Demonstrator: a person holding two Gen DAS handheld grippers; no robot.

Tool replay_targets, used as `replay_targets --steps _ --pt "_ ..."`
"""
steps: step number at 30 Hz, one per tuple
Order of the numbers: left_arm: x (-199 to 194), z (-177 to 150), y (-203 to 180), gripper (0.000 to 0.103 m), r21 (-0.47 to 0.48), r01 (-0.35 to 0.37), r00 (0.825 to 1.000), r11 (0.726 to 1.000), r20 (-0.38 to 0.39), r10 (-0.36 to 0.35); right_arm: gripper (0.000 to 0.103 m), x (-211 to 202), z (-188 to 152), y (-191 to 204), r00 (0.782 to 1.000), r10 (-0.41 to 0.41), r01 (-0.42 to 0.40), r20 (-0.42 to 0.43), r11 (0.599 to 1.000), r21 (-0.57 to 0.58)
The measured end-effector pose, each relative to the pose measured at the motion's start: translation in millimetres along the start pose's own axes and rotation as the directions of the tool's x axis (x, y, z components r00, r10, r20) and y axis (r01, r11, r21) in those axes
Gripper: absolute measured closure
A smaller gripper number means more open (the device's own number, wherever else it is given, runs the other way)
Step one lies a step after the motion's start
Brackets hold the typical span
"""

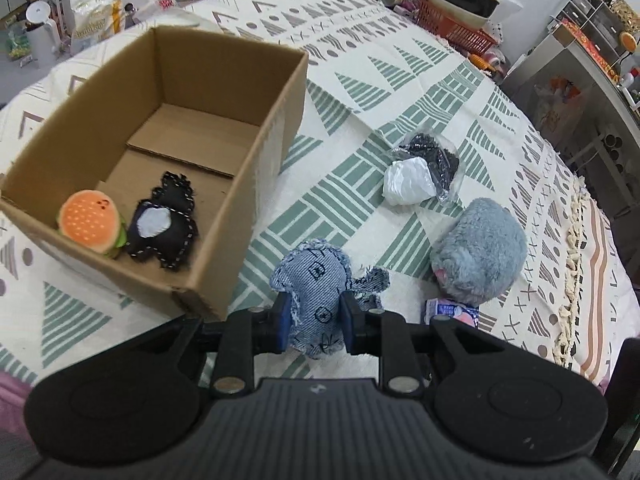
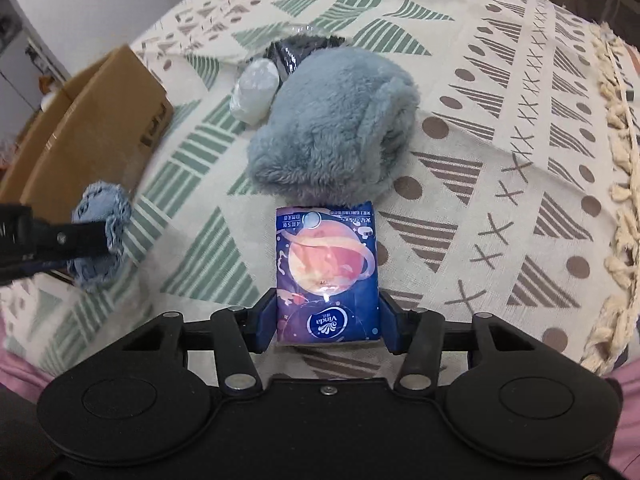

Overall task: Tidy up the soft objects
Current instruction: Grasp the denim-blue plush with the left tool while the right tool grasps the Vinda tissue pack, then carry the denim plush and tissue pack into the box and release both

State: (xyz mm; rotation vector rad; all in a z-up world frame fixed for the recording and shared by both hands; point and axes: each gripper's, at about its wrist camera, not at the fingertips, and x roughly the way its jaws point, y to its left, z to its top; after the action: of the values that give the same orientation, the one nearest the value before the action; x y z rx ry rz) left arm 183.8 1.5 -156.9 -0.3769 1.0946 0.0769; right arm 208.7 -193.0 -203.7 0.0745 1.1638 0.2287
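My left gripper (image 1: 314, 322) is shut on a blue denim soft toy (image 1: 316, 280), held just right of the cardboard box (image 1: 224, 236). Inside the box lie a plush burger (image 1: 90, 222) and a black stitched toy (image 1: 164, 224). My right gripper (image 2: 327, 326) has its blue pads against both sides of a blue tissue pack (image 2: 326, 272) printed with a planet. A fluffy grey plush (image 2: 332, 128) lies just beyond the pack, and the same grey plush (image 1: 478, 256) shows in the left view. The denim toy (image 2: 100, 236) and the left gripper's finger appear at the left of the right wrist view.
A clear bag with black and white items (image 1: 420, 170) lies on the patterned cloth (image 1: 360, 92) beyond the plush. An orange basket (image 1: 456, 24) with a bowl stands at the far edge. The cloth's fringed edge (image 2: 616, 184) runs along the right.
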Motion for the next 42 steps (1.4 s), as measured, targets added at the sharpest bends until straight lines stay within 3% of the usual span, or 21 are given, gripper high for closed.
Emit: replay_targets --steps 8,18,34,42 --pt "-27.3 -6.2 -3.4 0.079 0.016 -0.020 0.999 1.000 0.049 0.019 0.053 -31.5 -0.7 2.9 0.994 0.072 -0.073 0.082 0.997 0.003" --pt "-60.1 -9.7 -9.1 0.079 0.025 -0.033 0.993 0.999 0.117 0.030 0.053 -68.8 1.2 0.9 0.971 0.145 -0.145 0.189 0.989 -0.013" --pt "-98.9 -3.5 9.3 0.079 0.014 -0.063 0.980 0.998 0.191 0.059 0.053 -100.3 6.8 5.4 0.931 0.186 -0.168 0.314 0.982 -0.083" --pt "-106.2 4.6 17.4 0.079 0.035 -0.058 0.975 0.998 0.215 0.049 0.053 -104.6 14.6 7.1 0.933 0.169 -0.156 0.318 0.986 -0.065"
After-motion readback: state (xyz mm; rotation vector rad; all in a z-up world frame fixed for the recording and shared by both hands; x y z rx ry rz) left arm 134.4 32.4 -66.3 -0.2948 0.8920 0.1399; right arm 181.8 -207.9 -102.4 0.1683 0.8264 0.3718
